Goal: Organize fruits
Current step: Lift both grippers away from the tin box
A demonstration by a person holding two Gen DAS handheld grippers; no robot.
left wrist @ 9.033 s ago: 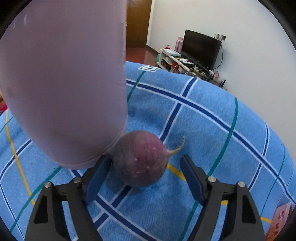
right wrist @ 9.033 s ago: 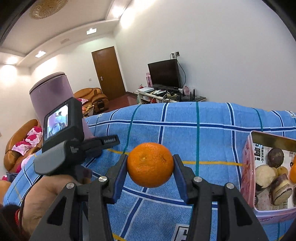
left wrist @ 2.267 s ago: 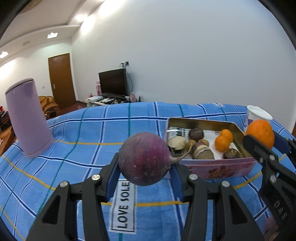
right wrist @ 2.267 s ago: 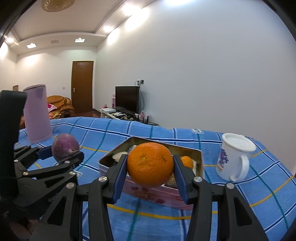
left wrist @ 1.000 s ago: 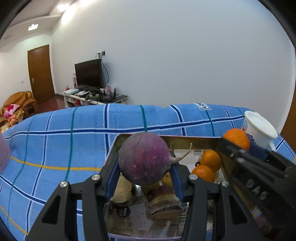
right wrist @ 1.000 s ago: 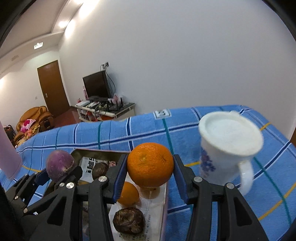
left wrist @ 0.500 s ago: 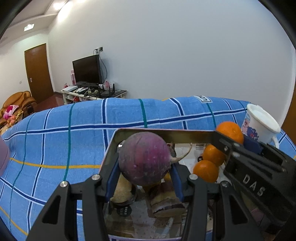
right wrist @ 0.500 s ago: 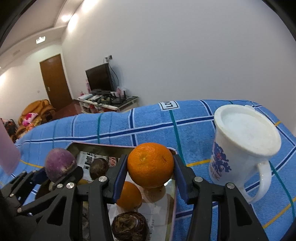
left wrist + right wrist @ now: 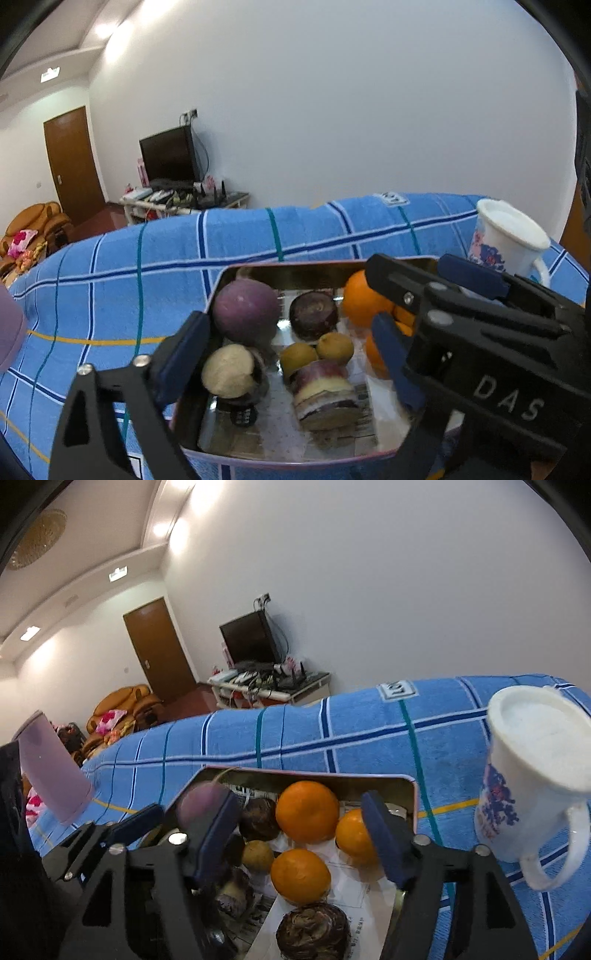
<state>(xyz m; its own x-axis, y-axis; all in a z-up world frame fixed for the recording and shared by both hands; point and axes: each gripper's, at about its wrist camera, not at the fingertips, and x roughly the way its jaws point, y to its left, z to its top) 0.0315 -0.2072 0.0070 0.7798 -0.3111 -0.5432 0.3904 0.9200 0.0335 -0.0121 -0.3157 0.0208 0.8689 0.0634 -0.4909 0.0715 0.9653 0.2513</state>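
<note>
The metal tin point(image 9: 295, 266) stands on the blue checked cloth and holds several fruits. A purple round fruit point(image 9: 245, 312) lies in its far left corner, just ahead of my left gripper point(image 9: 288, 358), whose jaws are opening wide and touch nothing. The big orange point(image 9: 307, 810) rests in the tin point(image 9: 406, 781) beside two smaller oranges point(image 9: 300, 873). My right gripper point(image 9: 299, 834) hangs over it with jaws opening, both pads clear of the orange. Seen from the left wrist, the right gripper point(image 9: 417, 273) crosses over the tin's right side.
A white mug with a blue flower print point(image 9: 535, 775) stands close to the right of the tin. A lilac tumbler point(image 9: 51, 768) stands far left on the cloth. Brown and yellow fruits point(image 9: 314, 319) and a cut piece point(image 9: 323, 391) fill the tin's middle.
Both grippers have let go: the purple fruit dropped from the left jaws into the tin, and the orange dropped from the right jaws into the tin. Both jaws spread wider.
</note>
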